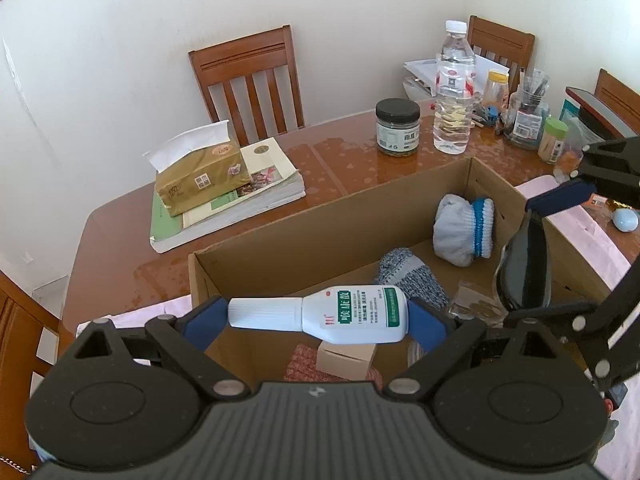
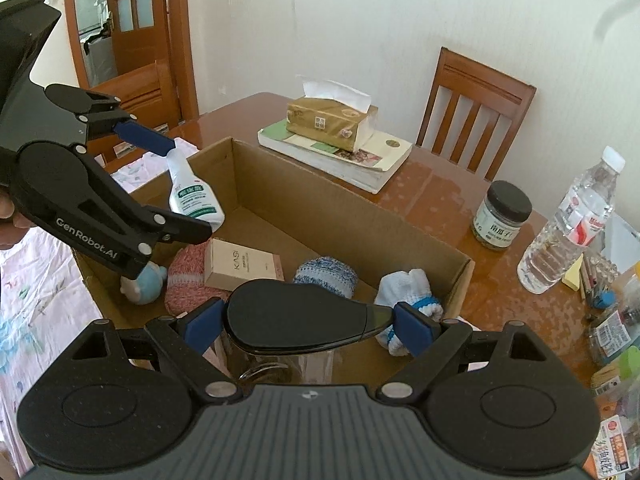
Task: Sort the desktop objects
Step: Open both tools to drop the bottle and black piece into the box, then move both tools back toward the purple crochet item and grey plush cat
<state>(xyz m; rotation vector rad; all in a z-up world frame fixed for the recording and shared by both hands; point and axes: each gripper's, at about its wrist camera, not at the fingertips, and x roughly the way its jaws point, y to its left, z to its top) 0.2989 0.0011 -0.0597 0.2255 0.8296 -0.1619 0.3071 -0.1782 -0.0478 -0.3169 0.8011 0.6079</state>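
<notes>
My left gripper is shut end to end on a white medicine bottle with a green label, held over the near end of an open cardboard box. The bottle also shows in the right wrist view, with the left gripper around it. My right gripper is shut on a flat black oval object above the box; it shows in the left wrist view. In the box lie rolled socks, a grey-blue sock, a KASI carton, a red cloth and a blue toy.
On the brown table stand a tissue pack on books, a dark-lidded jar and a water bottle. Cluttered jars and papers fill the far right corner. Wooden chairs stand behind. A pink floral cloth lies beside the box.
</notes>
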